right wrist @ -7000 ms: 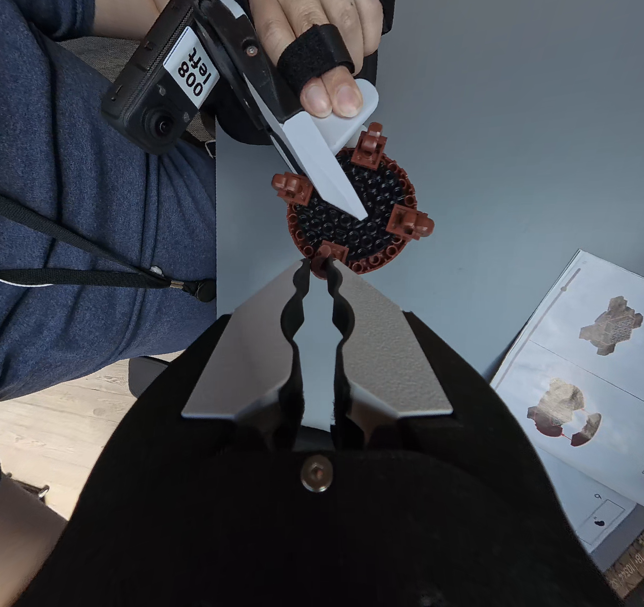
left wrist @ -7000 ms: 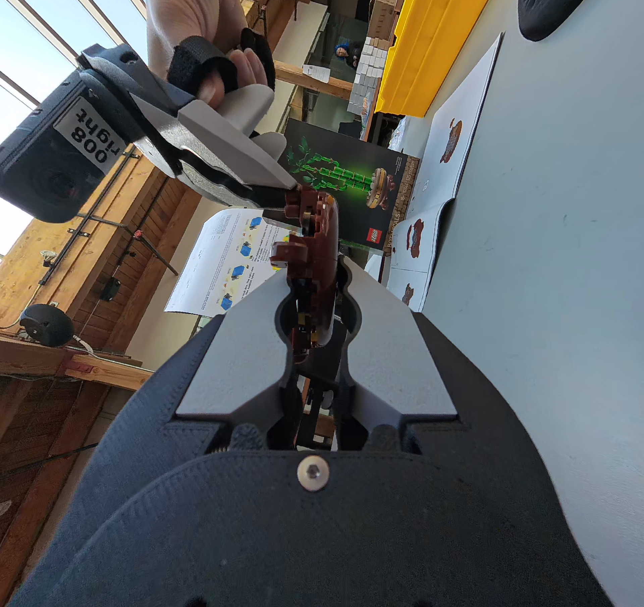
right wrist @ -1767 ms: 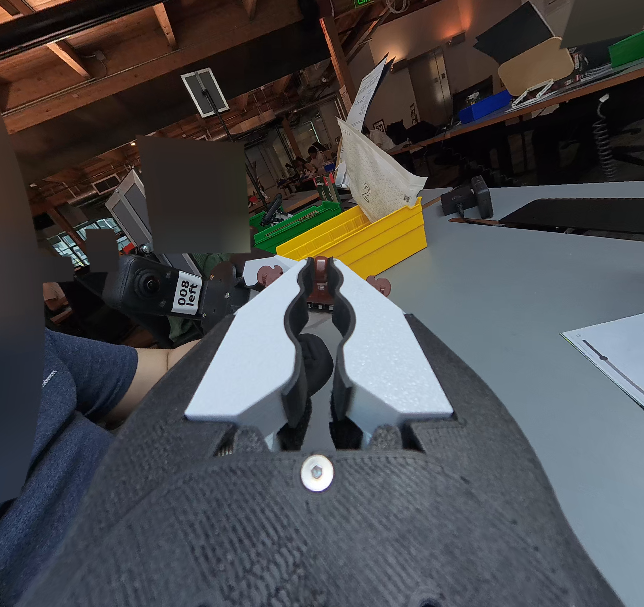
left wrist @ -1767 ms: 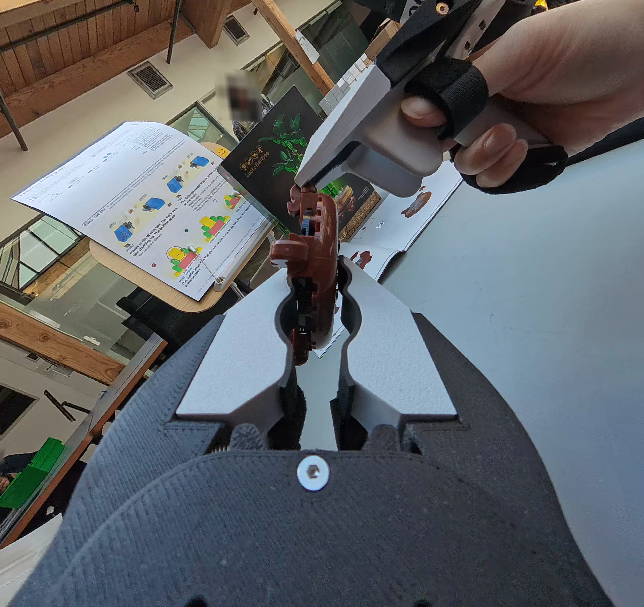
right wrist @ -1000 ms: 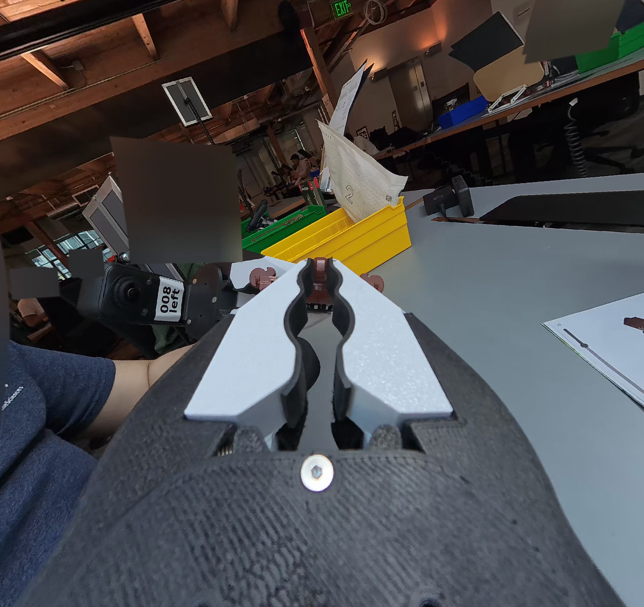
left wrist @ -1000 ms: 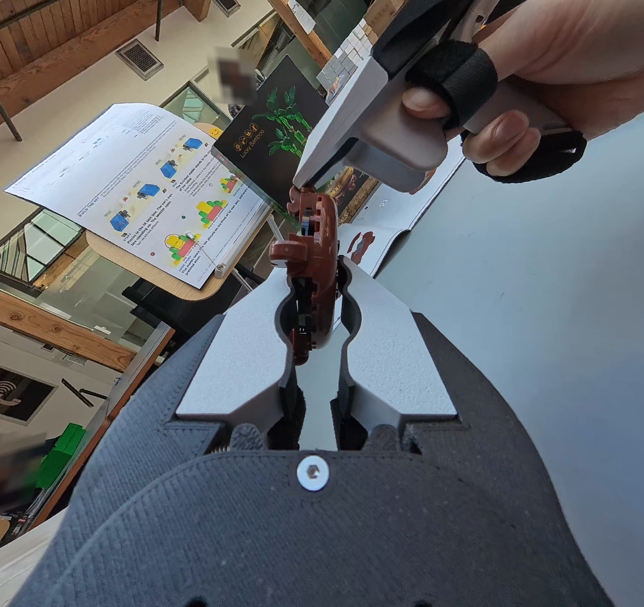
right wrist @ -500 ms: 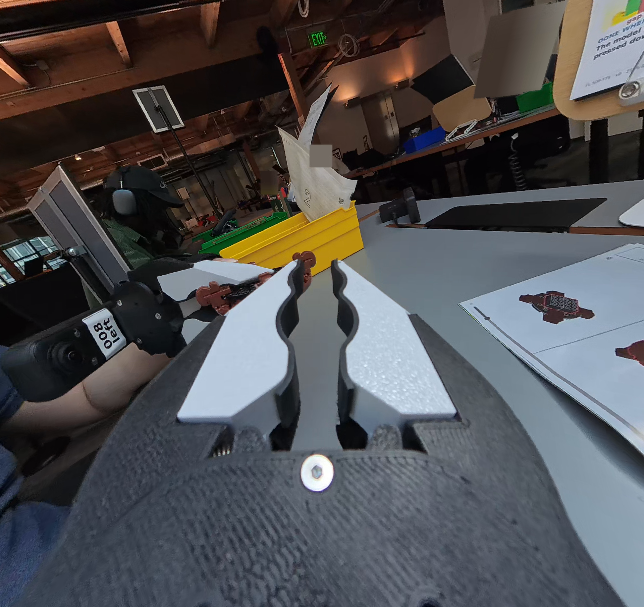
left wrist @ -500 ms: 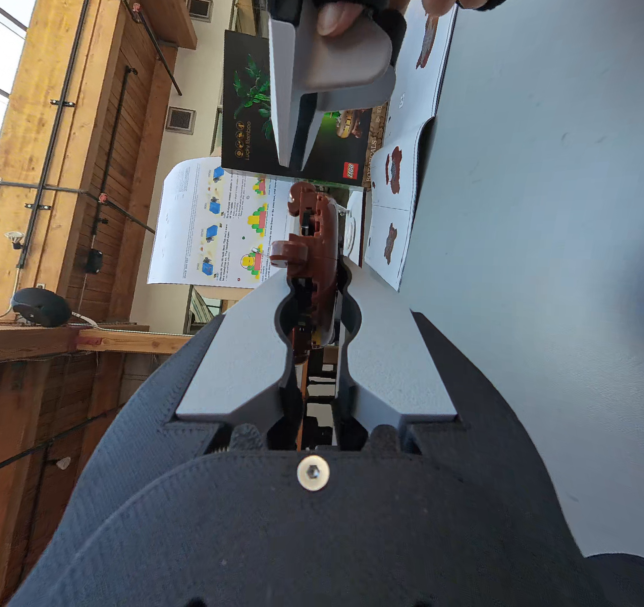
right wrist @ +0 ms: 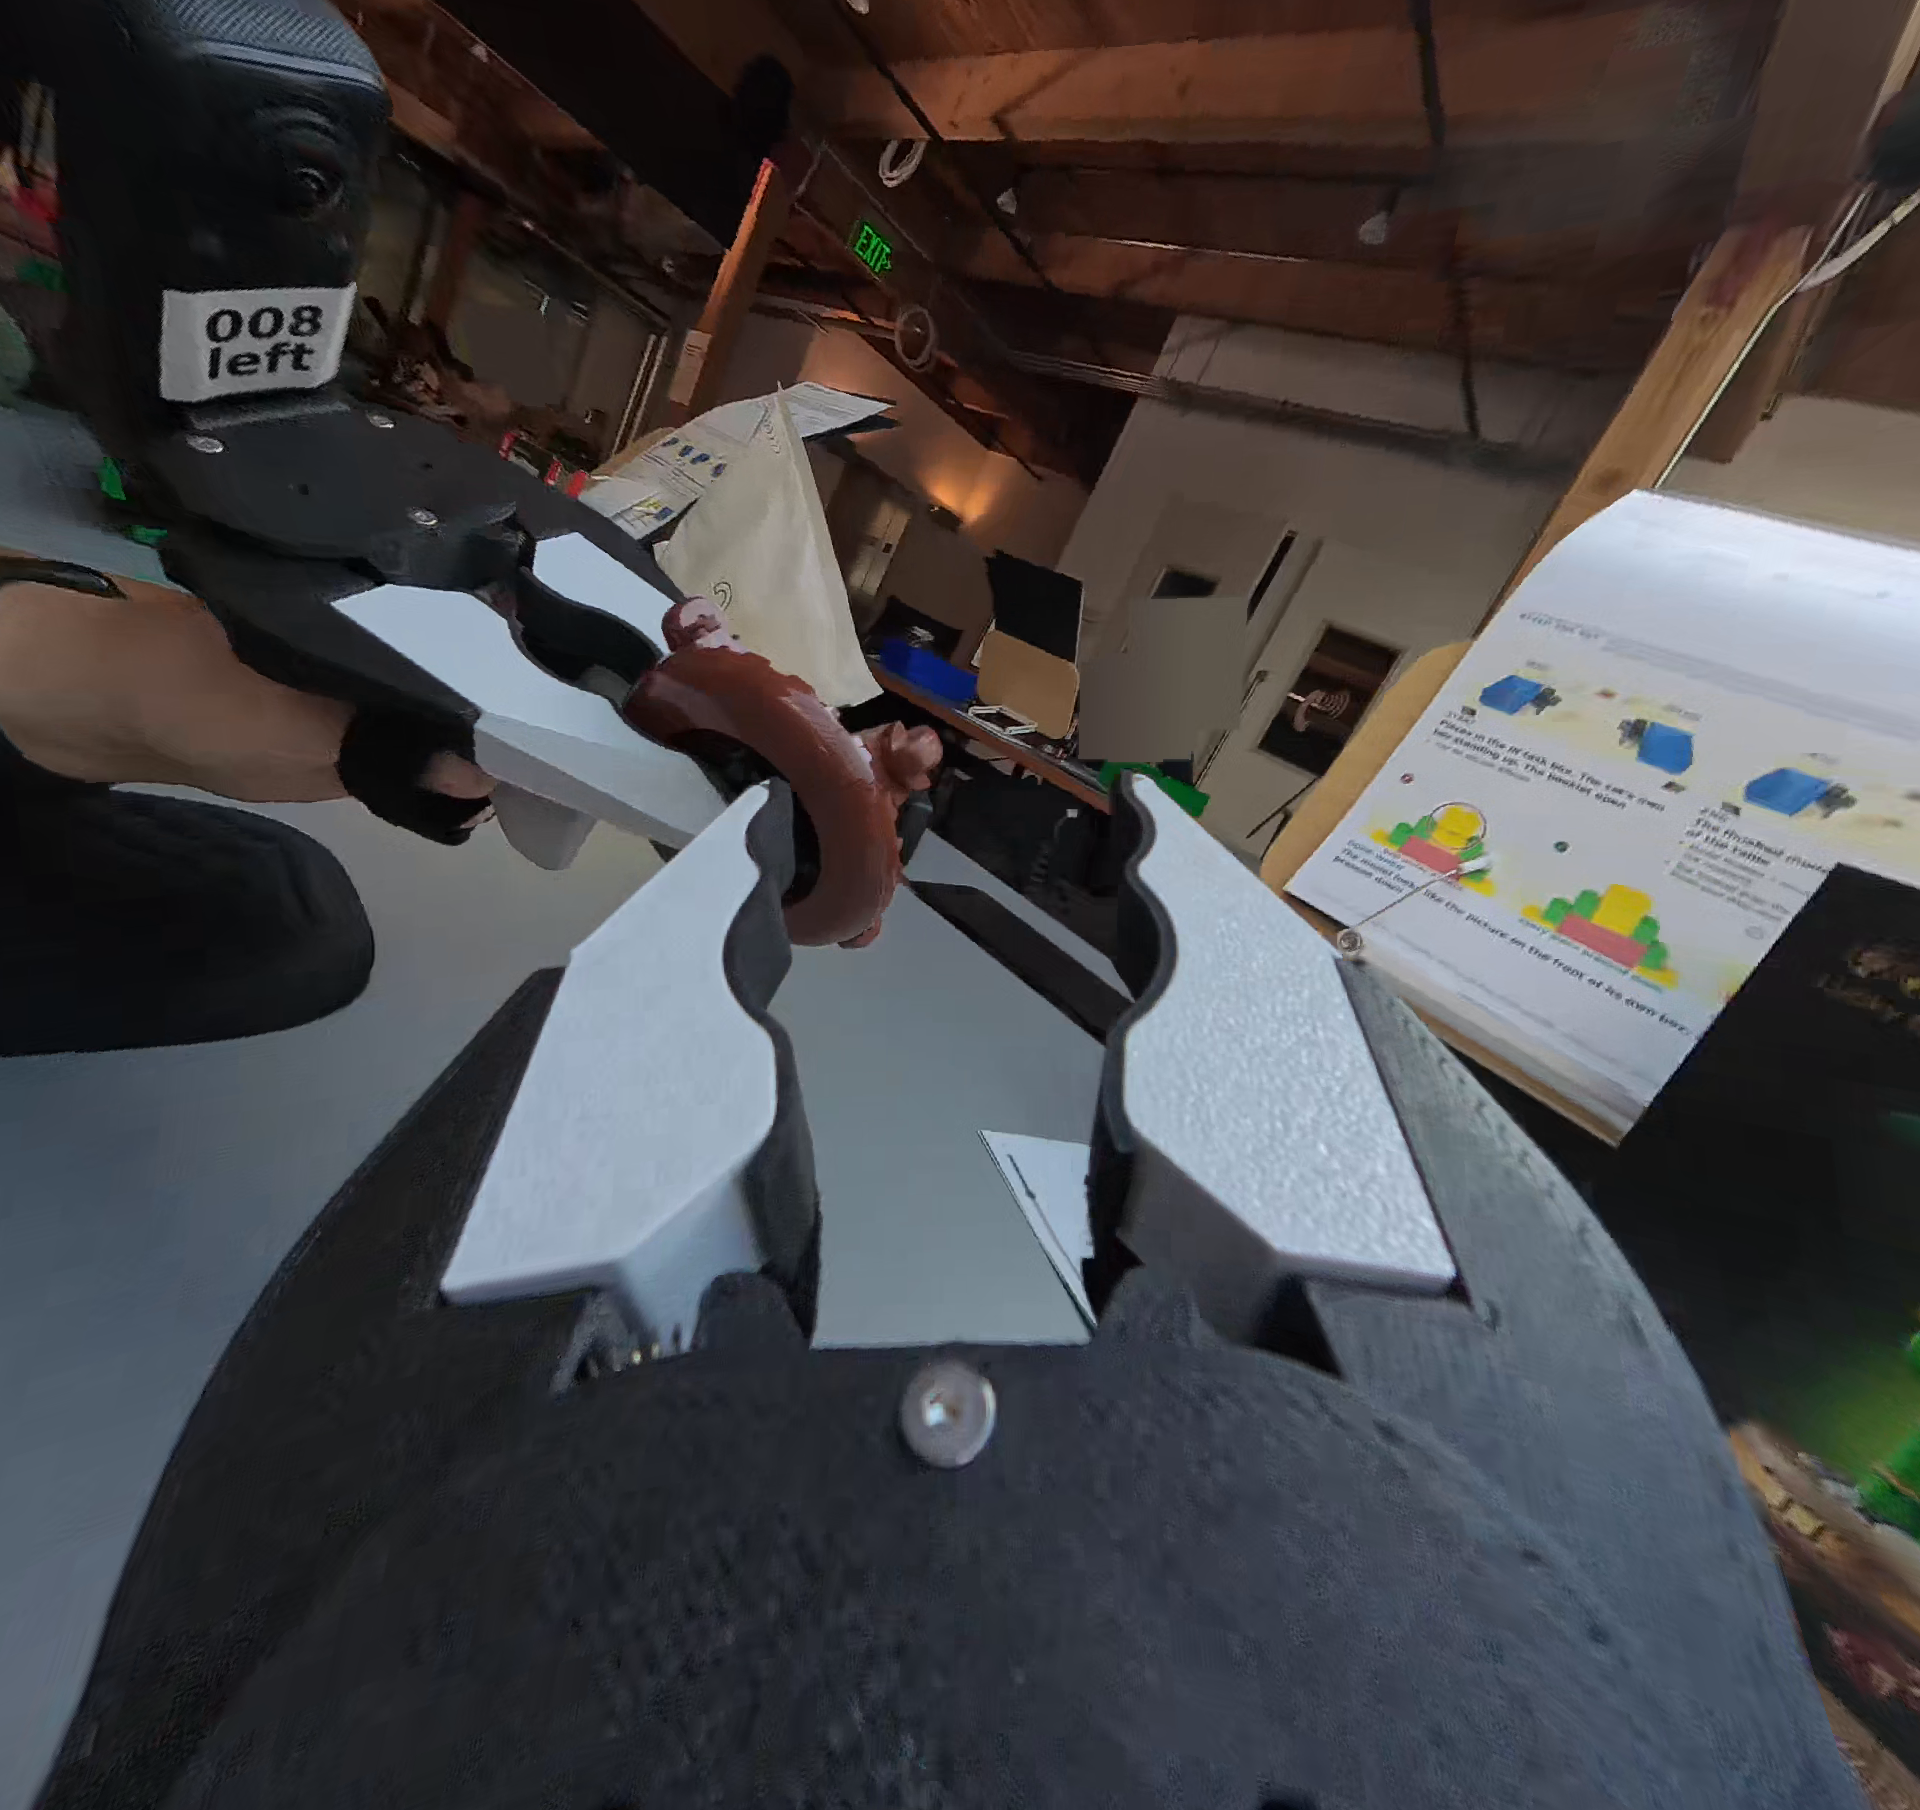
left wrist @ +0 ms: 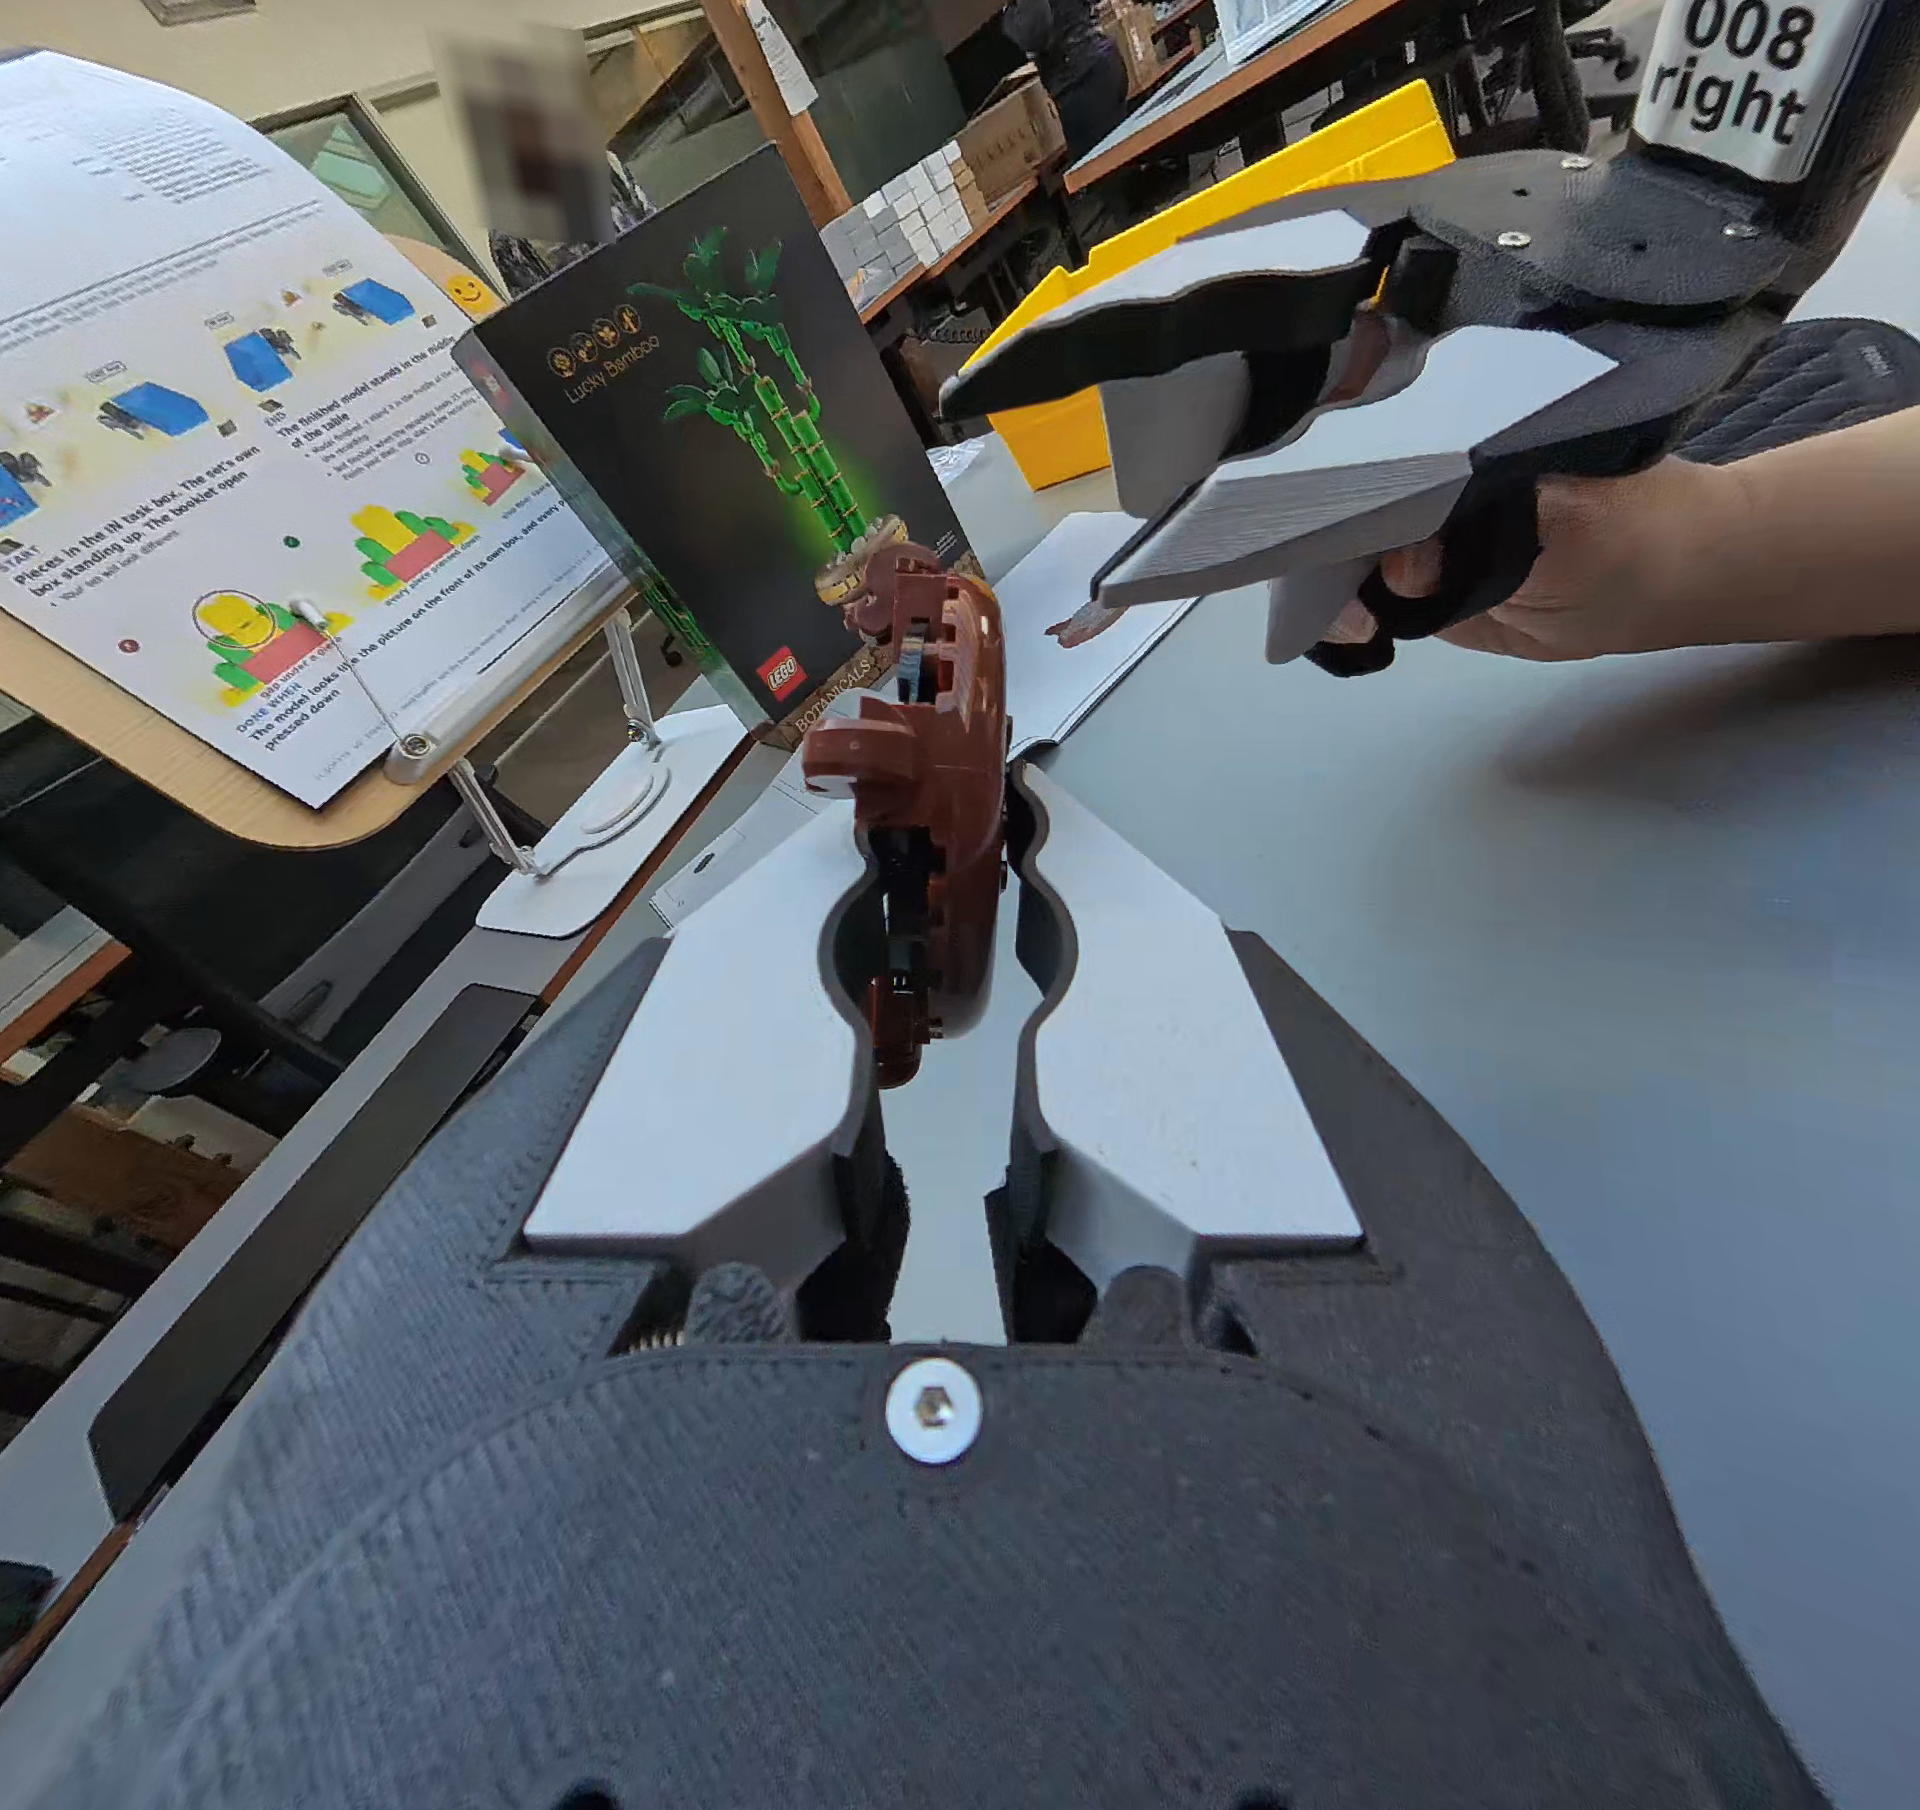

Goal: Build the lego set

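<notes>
A grey table (left wrist: 1507,929) is bounded at its far edge by a box (left wrist: 717,472) and a booklet (left wrist: 1081,607). The brown disc (left wrist: 935,825) is clamped edge-on in the left gripper (left wrist: 935,794), above the table. The right gripper (right wrist: 940,804) is held apart, empty.

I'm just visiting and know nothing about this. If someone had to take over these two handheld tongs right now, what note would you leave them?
Left tongs: shut on the round brown lego base, held on edge above the grey table.
Right tongs: open, empty, right next to the base.
Set box and open booklet stand at the table's far edge, yellow bin beyond.
Done: base disc with side clips assembled.
Left: everything above it; probably fetch the next piece with the right tongs.
</notes>
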### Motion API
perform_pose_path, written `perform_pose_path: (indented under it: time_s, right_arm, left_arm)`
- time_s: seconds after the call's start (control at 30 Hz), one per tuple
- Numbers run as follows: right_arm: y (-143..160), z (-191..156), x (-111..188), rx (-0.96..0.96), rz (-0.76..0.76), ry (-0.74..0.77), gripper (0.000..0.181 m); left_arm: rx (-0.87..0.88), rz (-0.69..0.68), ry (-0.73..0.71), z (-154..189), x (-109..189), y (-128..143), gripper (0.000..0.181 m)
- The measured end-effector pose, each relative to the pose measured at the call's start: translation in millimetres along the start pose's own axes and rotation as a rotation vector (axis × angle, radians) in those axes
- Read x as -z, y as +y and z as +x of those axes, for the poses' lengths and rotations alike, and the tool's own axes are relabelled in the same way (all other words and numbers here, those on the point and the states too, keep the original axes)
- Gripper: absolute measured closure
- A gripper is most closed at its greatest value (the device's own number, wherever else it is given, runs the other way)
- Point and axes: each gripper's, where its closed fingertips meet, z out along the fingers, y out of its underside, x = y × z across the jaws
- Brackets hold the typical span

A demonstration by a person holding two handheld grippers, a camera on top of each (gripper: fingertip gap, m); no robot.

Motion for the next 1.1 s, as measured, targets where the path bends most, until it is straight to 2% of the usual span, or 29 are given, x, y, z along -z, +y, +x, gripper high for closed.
perform_pose_path:
  time_s: [0.1,0.2,0.37,0.47,0.9,1.1]
  right_arm:
    - [1.7,-19.7,-3.8,0.098,-0.012,-0.058,0.119]
    - [9.2,-35.9,-6.7,0.079,-0.037,-0.136,0.118]
    - [9.5,-36.7,-8.2,0.047,-0.028,-0.134,0.106]
    - [10.6,-42.8,-8.2,0.065,-0.029,-0.157,0.109]
    - [23.6,-46.5,-15.8,0.231,-0.119,-0.089,0.099]
    - [25.5,-46.0,-17.5,0.227,-0.139,-0.067,0.101]
  left_arm:
    - [-0.058,-0.017,-0.009,4.3,-2.1,2.7,0.164]
    - [-0.106,-0.031,-0.033,4.0,-2.2,3.7,0.164]
    - [-0.123,-0.031,-0.031,6.9,-2.0,2.4,0.164]
    - [-0.111,-0.028,-0.028,6.5,-1.5,1.9,0.164]
    - [-0.068,-0.052,-0.028,2.8,-1.2,2.6,0.165]
    - [-0.073,-0.054,-0.034,2.2,-1.8,2.1,0.165]
